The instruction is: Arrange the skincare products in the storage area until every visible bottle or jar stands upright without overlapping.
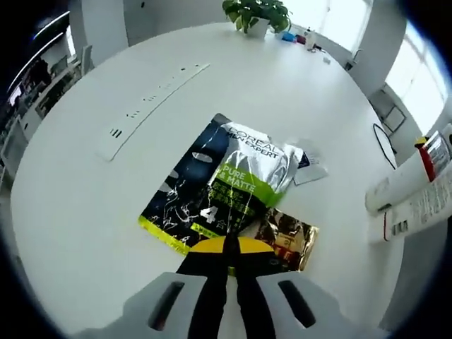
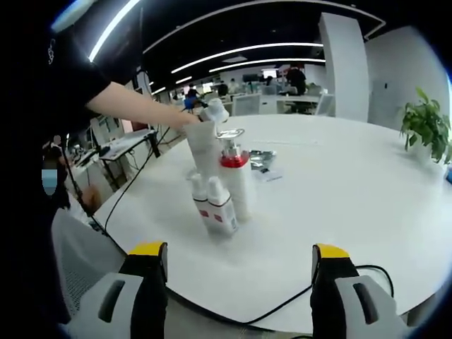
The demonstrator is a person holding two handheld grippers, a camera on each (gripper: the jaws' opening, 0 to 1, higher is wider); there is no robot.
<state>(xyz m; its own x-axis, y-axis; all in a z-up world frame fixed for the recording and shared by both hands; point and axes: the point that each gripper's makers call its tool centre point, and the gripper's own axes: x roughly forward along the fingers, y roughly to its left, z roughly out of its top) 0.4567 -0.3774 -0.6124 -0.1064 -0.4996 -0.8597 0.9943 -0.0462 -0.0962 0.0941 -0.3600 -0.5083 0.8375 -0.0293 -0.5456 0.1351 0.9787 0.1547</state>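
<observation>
My left gripper point(image 1: 229, 248) is shut, and its yellow tips meet over the near edge of a black, silver and green face-mask pack point(image 1: 226, 176) lying flat on the white table point(image 1: 85, 205). A gold sachet point(image 1: 291, 240) lies beside it and a small white packet point(image 1: 308, 168) just beyond. White bottles point(image 1: 413, 194), one with a red collar, show at the right edge. In the right gripper view, two small white bottles with red labels point(image 2: 214, 206) stand upright before a taller pump bottle point(image 2: 235, 176). My right gripper point(image 2: 240, 268) is open, well short of them.
A person's arm point(image 2: 134, 106) reaches from the left to a white shape point(image 2: 205, 141) behind the bottles. Sachets point(image 2: 263, 159) lie beyond them. A cable point(image 2: 282, 305) runs along the table's near edge. A power strip point(image 1: 152, 99) and a potted plant point(image 1: 258, 14) are farther off.
</observation>
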